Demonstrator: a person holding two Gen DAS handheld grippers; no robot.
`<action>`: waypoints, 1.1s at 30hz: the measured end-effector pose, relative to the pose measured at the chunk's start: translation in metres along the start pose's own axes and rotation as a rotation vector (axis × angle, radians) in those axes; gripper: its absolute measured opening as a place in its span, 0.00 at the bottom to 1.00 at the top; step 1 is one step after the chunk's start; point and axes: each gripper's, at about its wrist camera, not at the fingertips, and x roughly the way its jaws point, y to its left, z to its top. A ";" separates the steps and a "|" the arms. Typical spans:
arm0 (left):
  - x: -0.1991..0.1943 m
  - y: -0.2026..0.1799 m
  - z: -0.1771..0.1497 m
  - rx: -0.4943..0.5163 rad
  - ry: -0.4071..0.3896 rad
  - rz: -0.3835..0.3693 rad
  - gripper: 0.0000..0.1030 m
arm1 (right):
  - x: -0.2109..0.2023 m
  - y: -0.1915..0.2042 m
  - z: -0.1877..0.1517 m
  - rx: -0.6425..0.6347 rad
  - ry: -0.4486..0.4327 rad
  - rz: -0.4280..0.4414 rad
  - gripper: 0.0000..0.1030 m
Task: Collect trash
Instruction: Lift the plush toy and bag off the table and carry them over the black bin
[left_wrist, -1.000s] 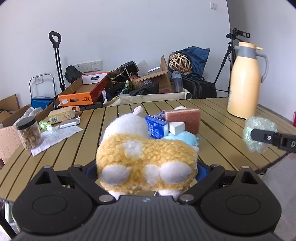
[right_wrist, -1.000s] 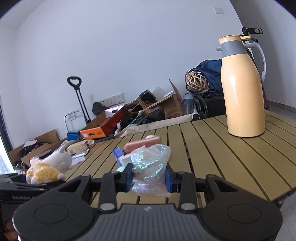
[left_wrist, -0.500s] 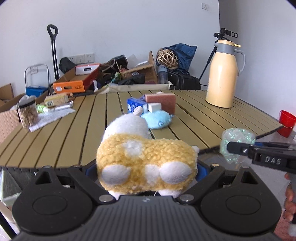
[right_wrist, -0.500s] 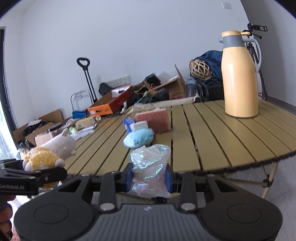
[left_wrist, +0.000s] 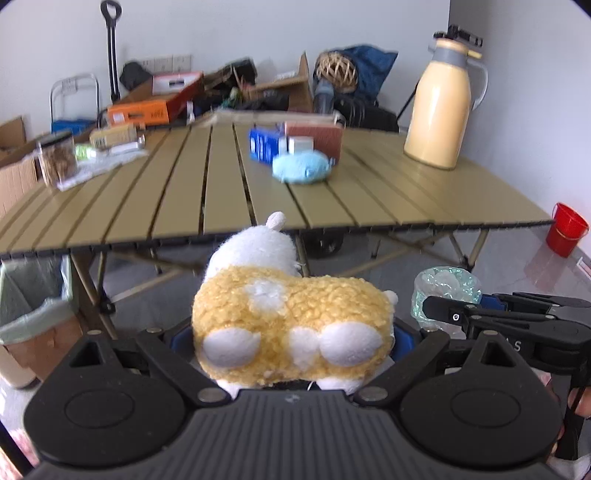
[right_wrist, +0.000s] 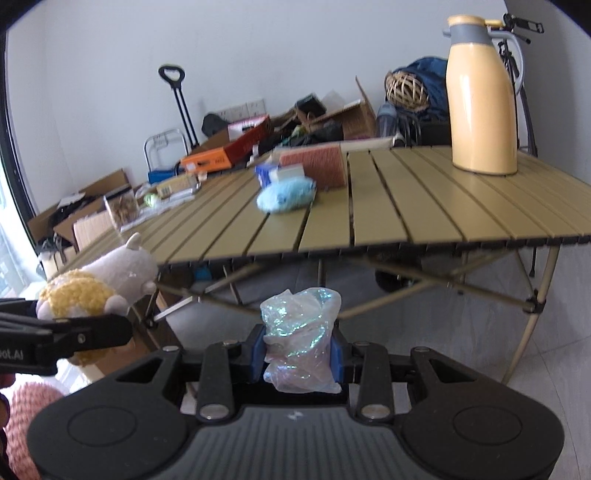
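Counting plush toys gives two: a yellow-and-white fleecy plush animal (left_wrist: 291, 325) pinched in the left gripper (left_wrist: 291, 350), off the front edge, and a pale blue plush toy (left_wrist: 301, 170) lying on the slatted olive tabletop (left_wrist: 184, 192). One crumpled clear plastic wrapper (right_wrist: 300, 350) sits squeezed in the right gripper (right_wrist: 298, 355). One lined bin (left_wrist: 26, 314) stands under the tabletop's left end; its contents cannot be told. One red bucket (left_wrist: 567, 229) stands on the floor.

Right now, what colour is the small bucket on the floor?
Red bucket, seen best in the left wrist view.
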 end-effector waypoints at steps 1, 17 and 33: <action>0.003 0.002 -0.002 -0.008 0.017 -0.003 0.93 | 0.001 0.000 -0.004 0.000 0.011 -0.001 0.32; 0.069 0.044 -0.032 -0.119 0.253 0.047 0.93 | 0.057 0.013 -0.035 -0.011 0.207 -0.007 0.32; 0.120 0.089 -0.033 -0.215 0.322 0.108 0.93 | 0.122 0.028 -0.041 -0.058 0.355 -0.017 0.32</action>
